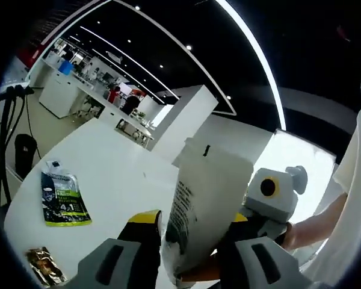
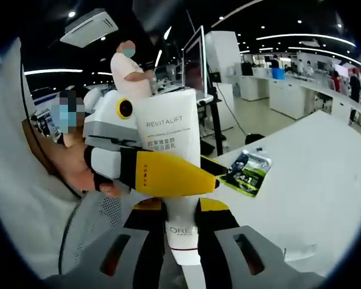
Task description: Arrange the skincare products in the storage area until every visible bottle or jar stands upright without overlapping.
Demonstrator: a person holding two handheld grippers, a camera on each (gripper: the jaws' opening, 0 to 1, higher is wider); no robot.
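White tube (image 2: 171,156), "REVITALIFT" printed on it, held up in the air above the white table (image 2: 313,180), not resting on it. Both claws have it. Right gripper (image 2: 182,226) clamps the narrow cap end, jaws pressed to both sides of the "L'OREAL" lettering, tube rising straight out from between them. Left gripper (image 2: 168,174) comes in from the left side in the right gripper view, yellow-tipped jaw lying across the tube's middle, a person's hand (image 2: 78,171) behind it. In the left gripper view the same tube (image 1: 204,205) sits between the left gripper (image 1: 189,253) jaws, clenched on its flat wide body, tilted. On the table, past the tube: a green-and-black sachet (image 1: 63,198) lying flat, well apart from the tube. Nearer the table edge, a small dark-gold packet (image 1: 43,265), just beside the sachet.
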